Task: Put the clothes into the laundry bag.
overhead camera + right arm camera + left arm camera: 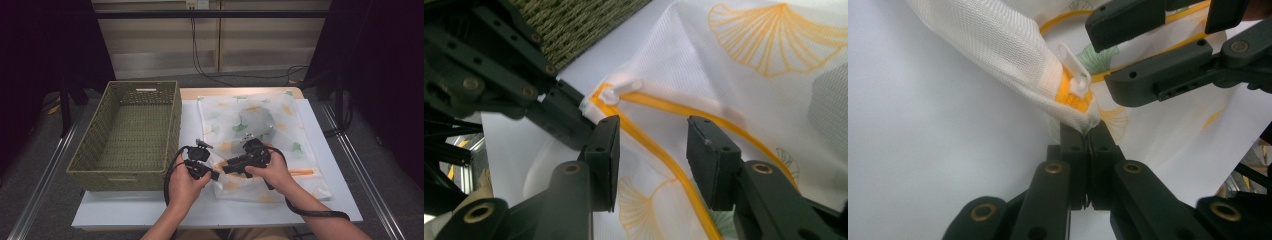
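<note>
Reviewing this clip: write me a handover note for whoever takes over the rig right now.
Left gripper: shut on the mesh bag, pinching its corner at the zipper end.
Right gripper: open, jaws astride the orange zipper, just short of the white zipper pull.
The bag lies flat on the white table, something grey inside; the wicker basket stands to its left.
Done: corner anchored.
Left: likely grip the pull and run the zipper.
</note>
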`<move>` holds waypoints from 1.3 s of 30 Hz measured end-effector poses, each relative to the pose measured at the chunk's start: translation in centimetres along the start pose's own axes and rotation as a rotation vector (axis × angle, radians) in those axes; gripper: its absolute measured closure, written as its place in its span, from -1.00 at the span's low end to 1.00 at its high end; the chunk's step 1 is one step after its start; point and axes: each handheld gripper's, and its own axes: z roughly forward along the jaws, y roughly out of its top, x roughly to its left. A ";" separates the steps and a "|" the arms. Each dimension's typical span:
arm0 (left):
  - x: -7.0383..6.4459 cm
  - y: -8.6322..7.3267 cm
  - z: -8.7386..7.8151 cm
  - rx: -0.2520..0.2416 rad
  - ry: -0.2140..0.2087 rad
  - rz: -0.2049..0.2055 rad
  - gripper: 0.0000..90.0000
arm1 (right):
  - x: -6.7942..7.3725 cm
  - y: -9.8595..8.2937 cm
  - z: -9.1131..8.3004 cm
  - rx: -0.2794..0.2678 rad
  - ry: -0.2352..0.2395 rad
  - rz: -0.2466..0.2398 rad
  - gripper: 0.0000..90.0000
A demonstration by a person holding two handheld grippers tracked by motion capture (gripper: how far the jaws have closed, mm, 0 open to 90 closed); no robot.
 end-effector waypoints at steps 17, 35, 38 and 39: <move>-0.2 0.0 0.4 0.005 0.011 0.033 0.96 | 0.5 2.3 0.5 -0.022 0.011 0.047 0.22; -0.4 0.0 0.4 0.000 0.009 0.040 0.95 | 0.1 2.6 1.4 0.006 0.068 0.127 0.74; -0.2 -0.1 0.3 0.003 0.008 0.043 0.95 | 0.0 2.5 1.1 -0.005 0.066 0.118 0.58; -0.2 -0.1 0.3 0.002 0.007 0.045 0.95 | -0.1 2.4 0.9 -0.009 0.069 0.115 0.57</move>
